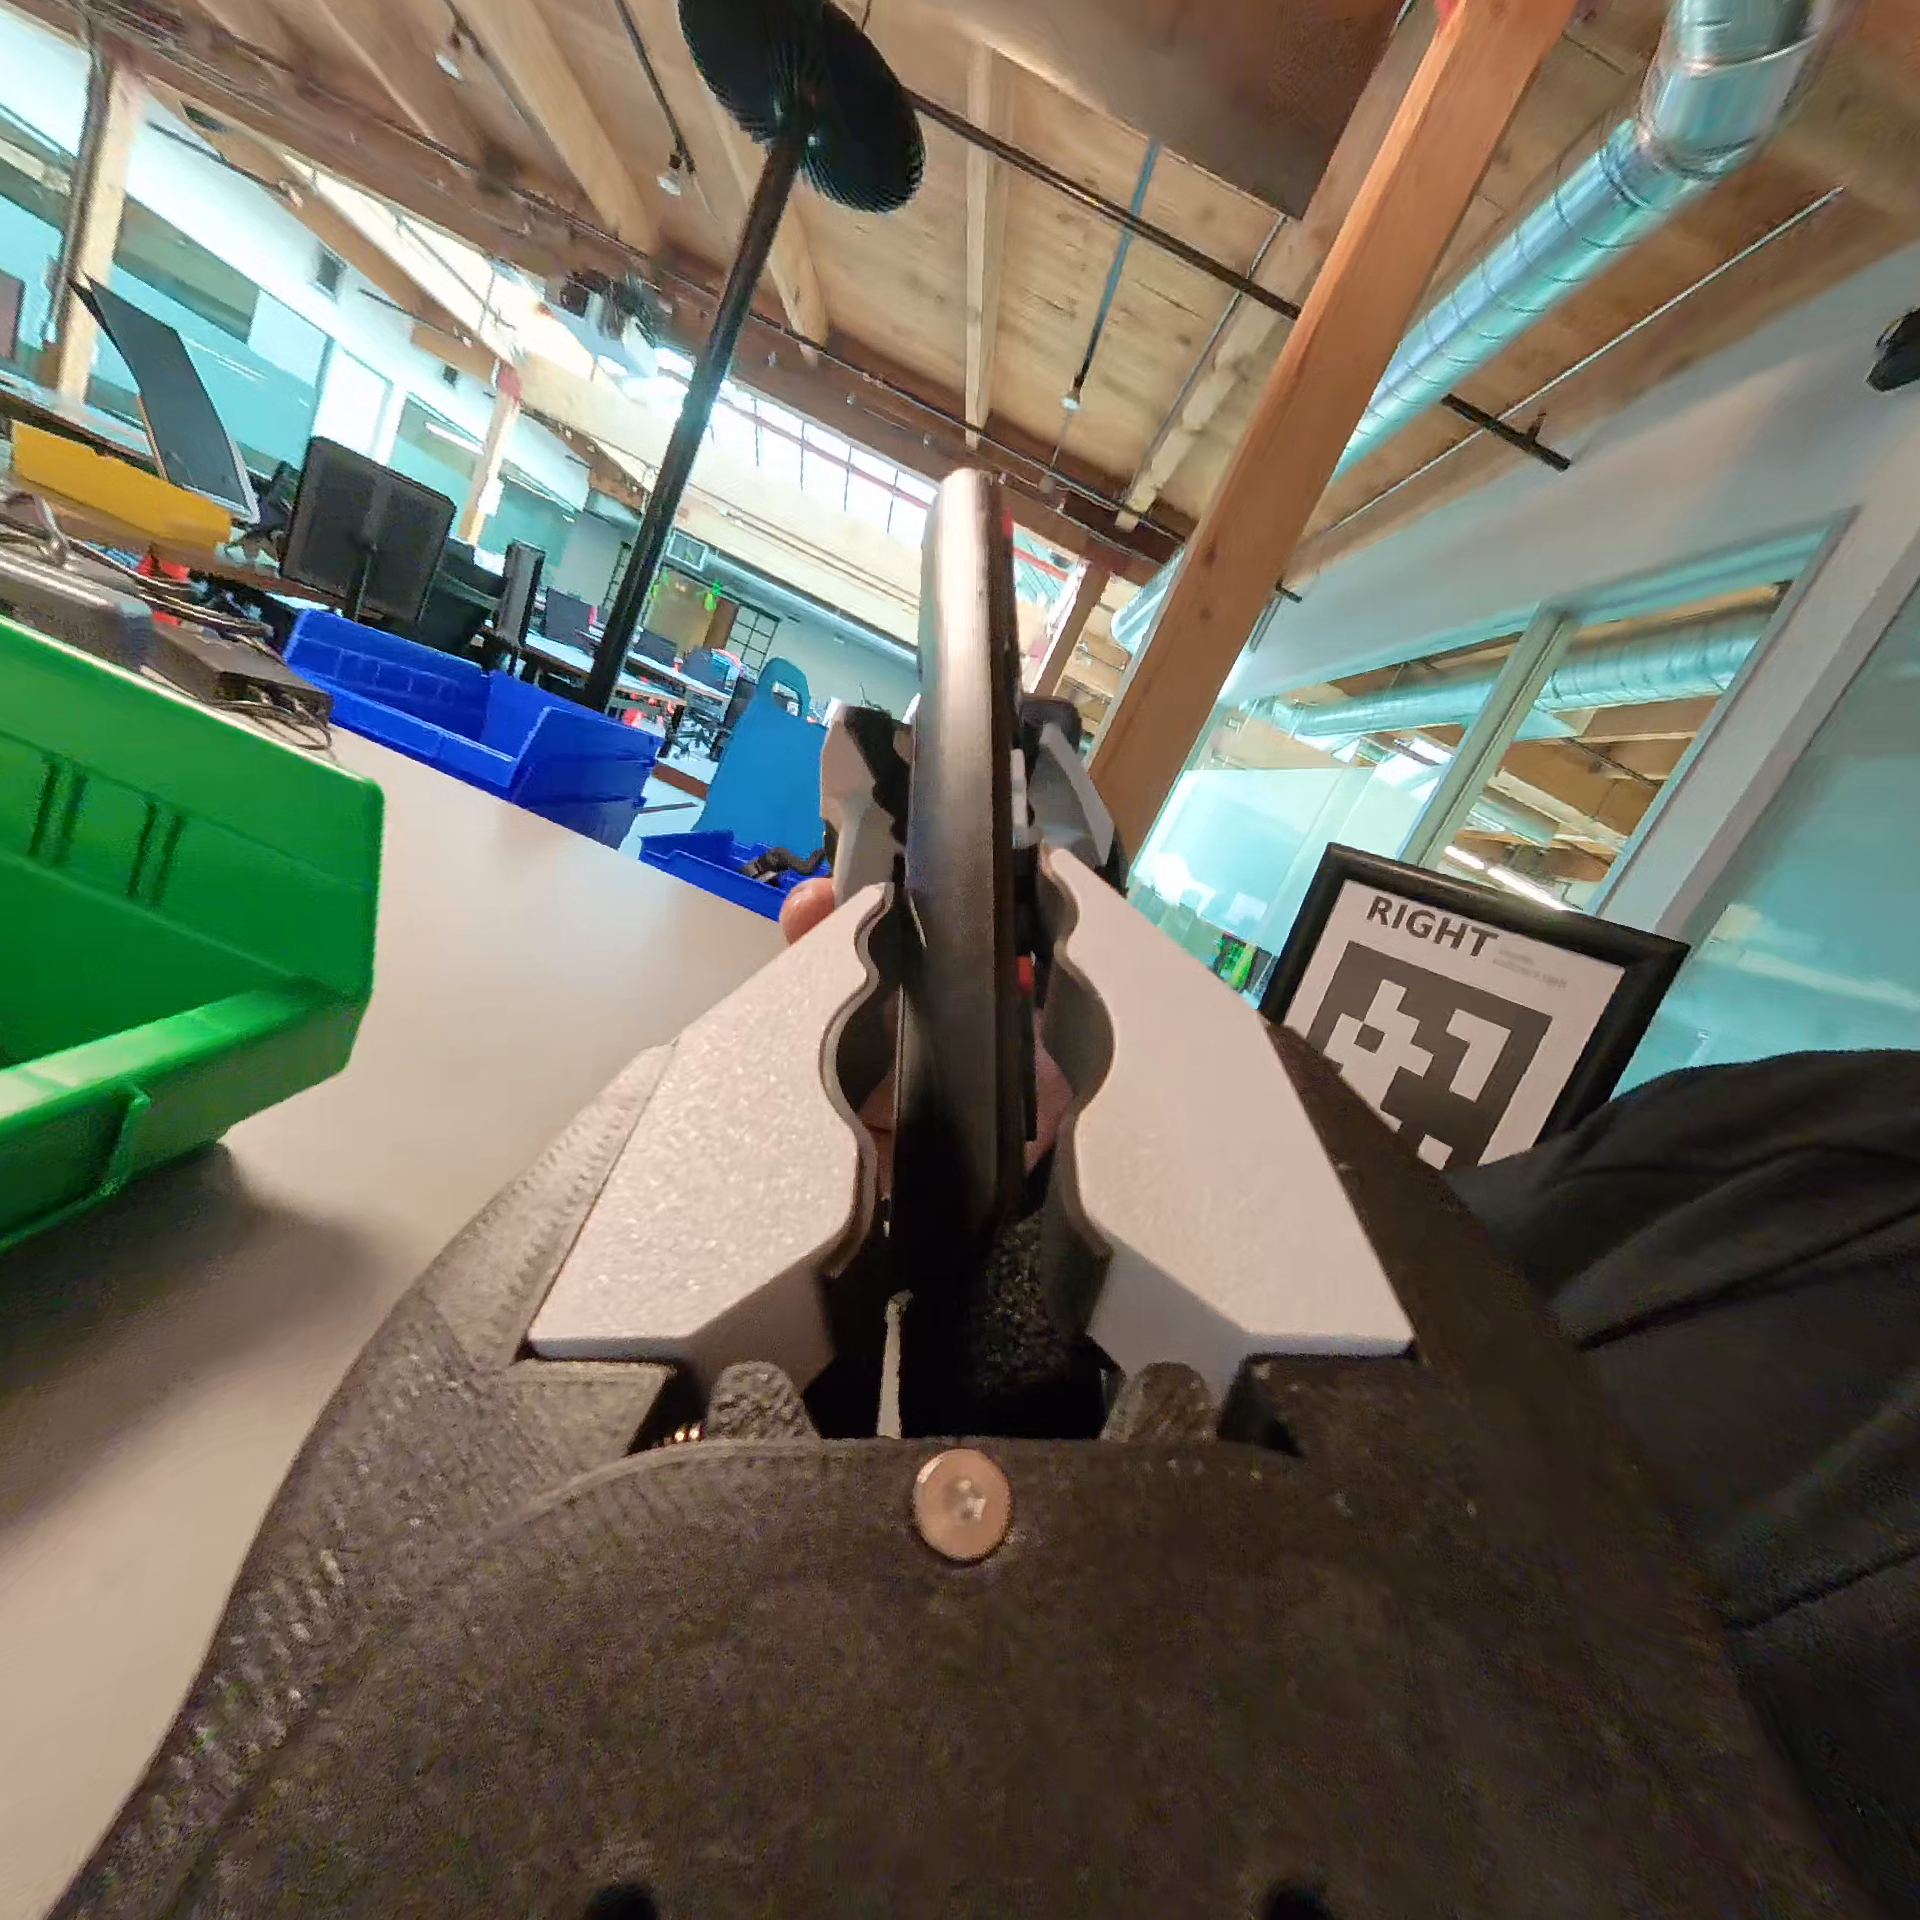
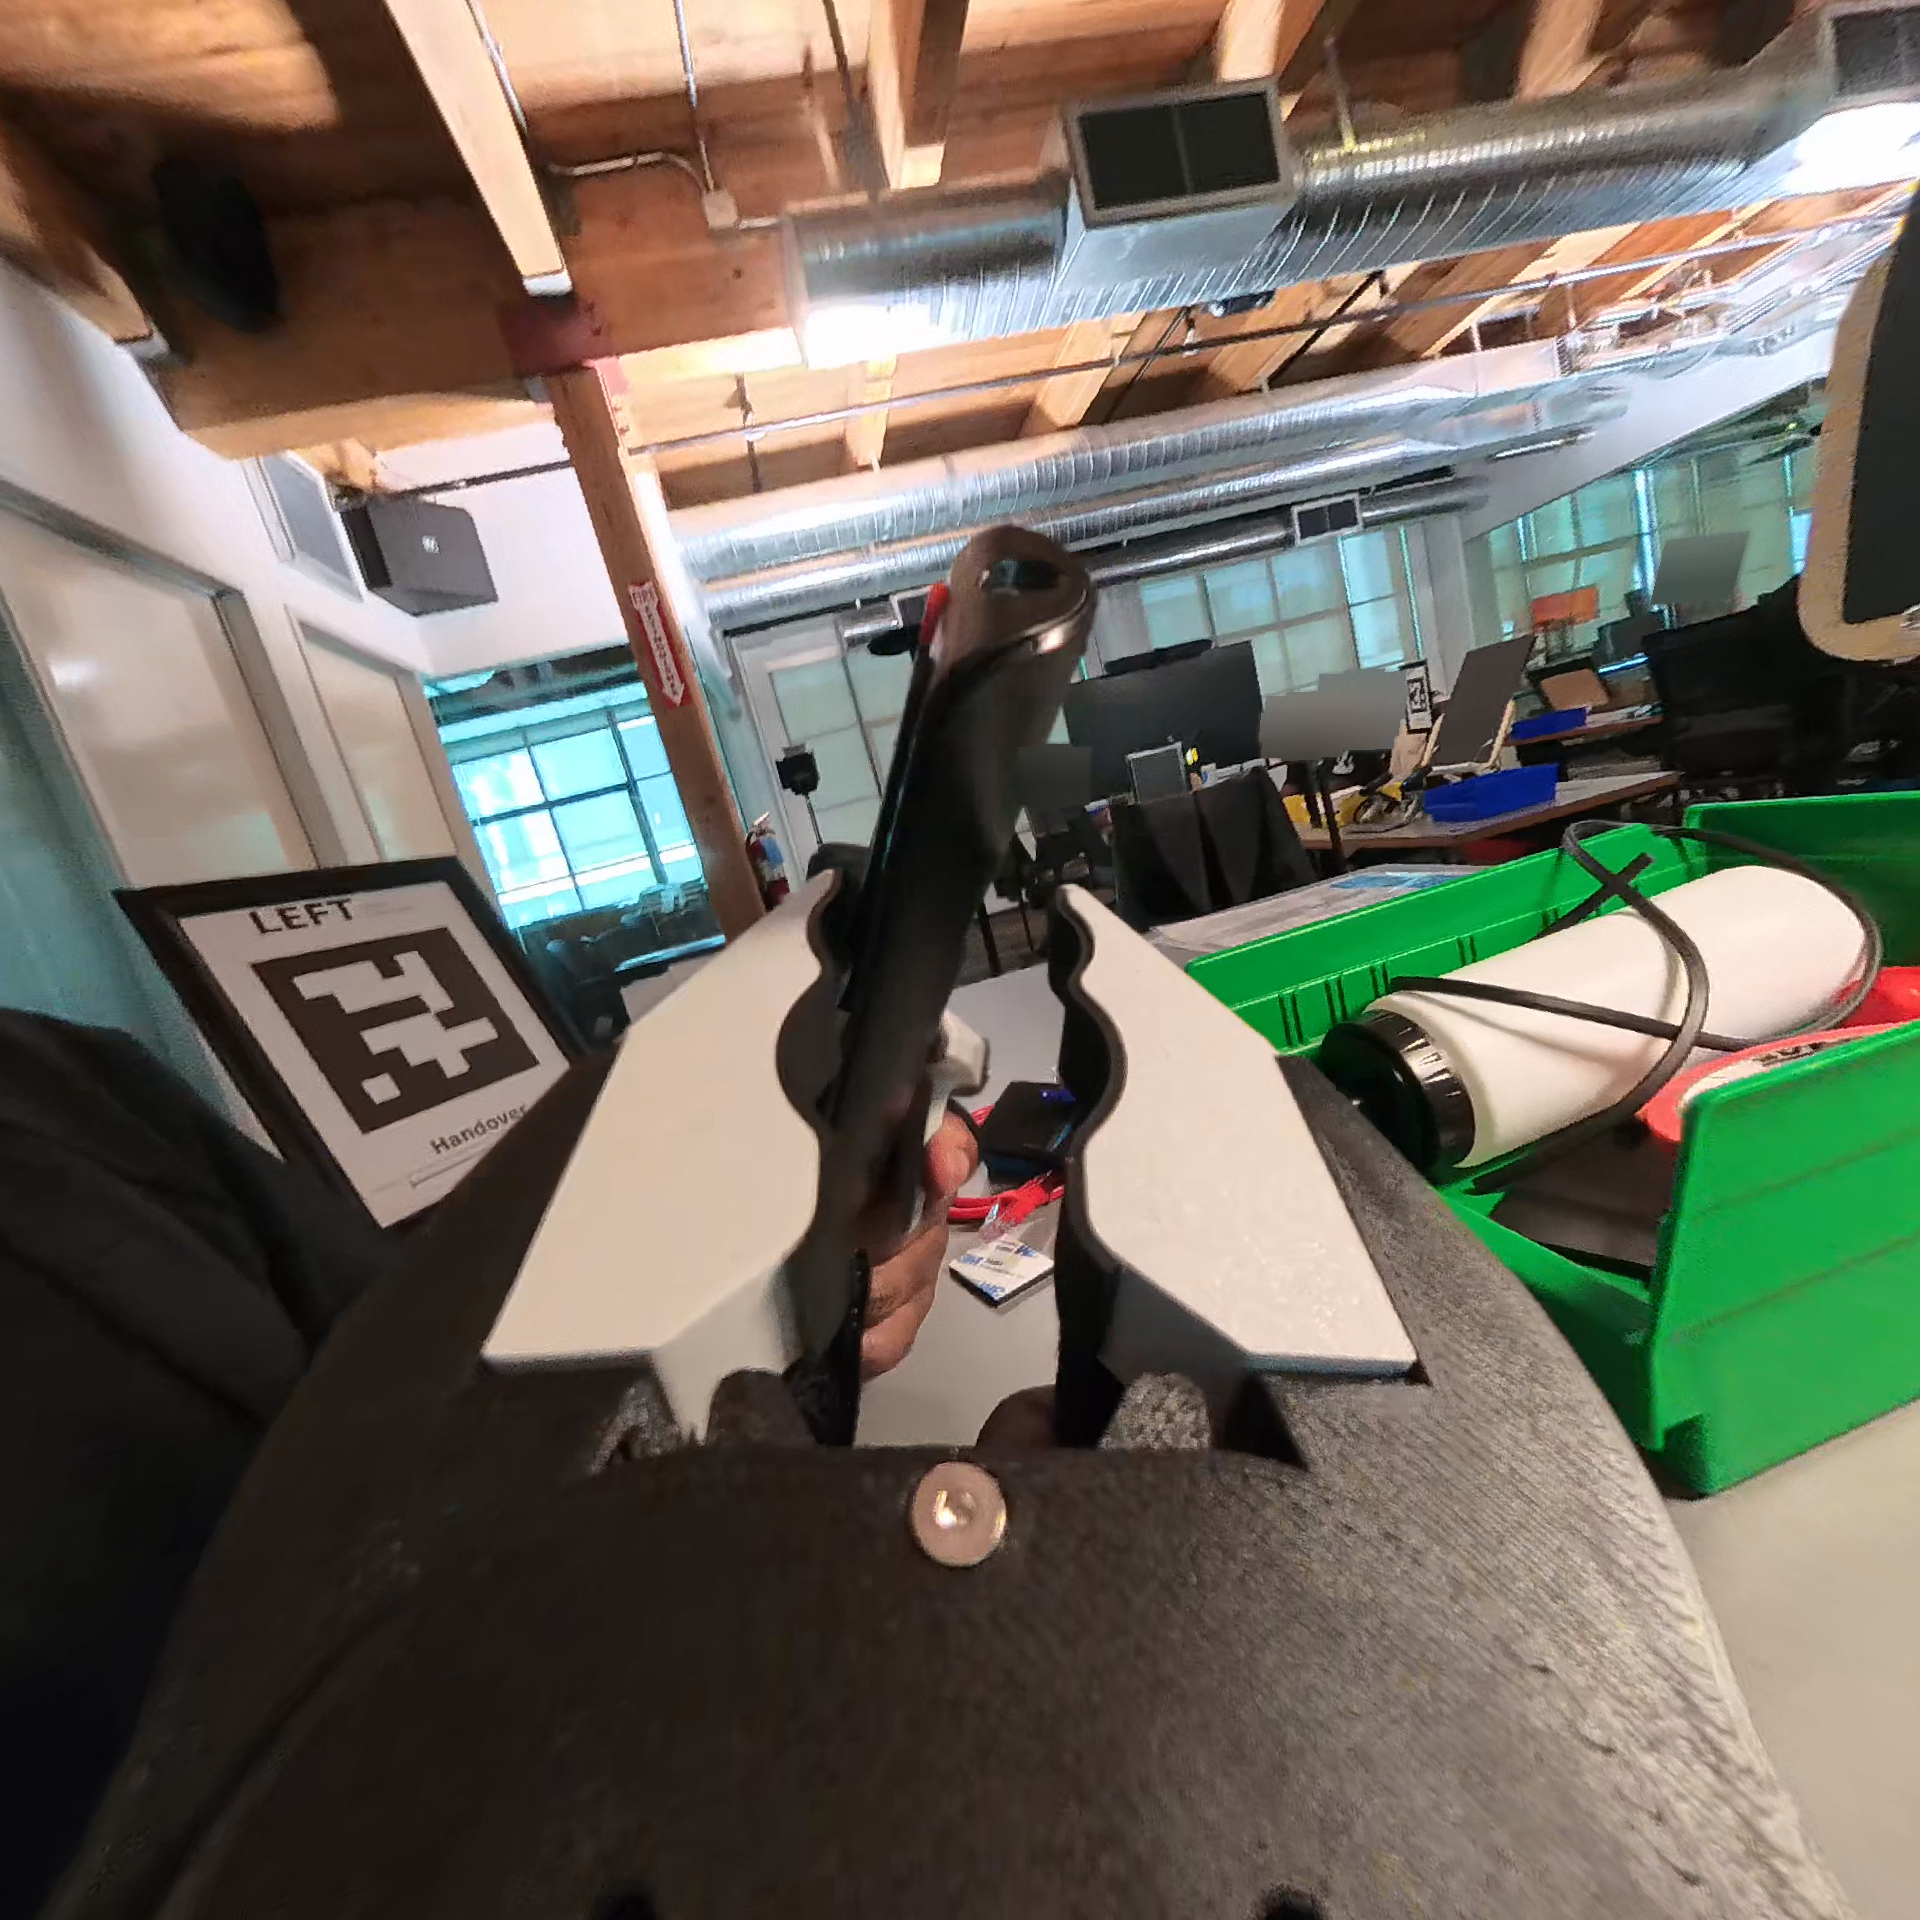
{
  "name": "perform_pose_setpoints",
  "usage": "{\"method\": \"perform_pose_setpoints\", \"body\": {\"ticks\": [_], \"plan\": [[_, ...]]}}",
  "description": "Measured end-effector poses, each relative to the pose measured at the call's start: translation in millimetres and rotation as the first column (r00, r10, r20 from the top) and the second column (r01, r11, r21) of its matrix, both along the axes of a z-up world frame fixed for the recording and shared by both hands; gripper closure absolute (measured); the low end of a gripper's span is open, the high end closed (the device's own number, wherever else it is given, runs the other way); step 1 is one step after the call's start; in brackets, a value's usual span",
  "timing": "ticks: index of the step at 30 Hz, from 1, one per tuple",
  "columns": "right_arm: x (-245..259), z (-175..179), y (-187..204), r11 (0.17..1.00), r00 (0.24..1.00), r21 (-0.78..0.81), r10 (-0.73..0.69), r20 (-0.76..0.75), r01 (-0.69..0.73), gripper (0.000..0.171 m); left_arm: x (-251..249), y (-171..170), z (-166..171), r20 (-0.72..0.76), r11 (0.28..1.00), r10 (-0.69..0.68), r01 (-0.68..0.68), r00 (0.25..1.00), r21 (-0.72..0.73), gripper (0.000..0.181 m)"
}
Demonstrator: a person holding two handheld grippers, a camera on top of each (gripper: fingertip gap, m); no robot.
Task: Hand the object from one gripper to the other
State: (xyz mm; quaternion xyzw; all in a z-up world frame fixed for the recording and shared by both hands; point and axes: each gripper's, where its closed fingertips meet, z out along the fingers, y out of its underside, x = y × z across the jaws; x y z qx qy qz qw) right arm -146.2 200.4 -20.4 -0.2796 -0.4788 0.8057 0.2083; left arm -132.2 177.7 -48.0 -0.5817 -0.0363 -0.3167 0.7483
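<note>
While the green bin (image 2: pixel 1558 1226) with its white bottle (image 2: pixel 1600 997) sits on the grey table (image 1: pixel 499 997), the right gripper (image 2: pixel 940 914) stands spread around the slim black tool (image 2: pixel 935 862), and the left gripper (image 1: pixel 961 904) pinches that same tool (image 1: pixel 961 831) upright between its fingers.

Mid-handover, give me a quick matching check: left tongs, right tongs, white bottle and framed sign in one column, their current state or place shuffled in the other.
1. left tongs
2. right tongs
3. white bottle
4. framed sign

A. lying in the green bin
B. shut on the black tool
C. standing upright
D. open, with the tool between them

Pairs: 1-B, 2-D, 3-A, 4-C
</note>
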Motion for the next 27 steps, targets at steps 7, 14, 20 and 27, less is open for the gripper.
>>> {"method": "perform_pose_setpoints", "body": {"ticks": [7,14,20,27], "plan": [[4.2,0.0,-0.3,0.998,1.0,0.058,-0.003,-0.021,0.004,0.146,8.8,10.2,-14.7,-0.087,0.995,0.014,-0.022,0.996,-0.093,0.148],[14.6,-10.2,-13.9,0.979,0.997,0.187,0.081,-0.01,-0.078,0.148,20.8,9.8,-18.8,-0.152,0.994,-0.026,0.009,0.988,-0.111,0.155],[17.4,-14.7,-27.2,0.971,0.992,0.207,0.127,-0.004,-0.123,0.148,22.3,12.9,-21.5,-0.181,0.993,-0.006,-0.015,0.983,-0.114,0.151],[14.2,-8.9,-25.1,0.984,0.993,0.136,0.115,-0.013,-0.112,0.145,21.4,10.7,-17.8,-0.23,0.996,0.023,-0.043,0.973,-0.079,0.157]]}}
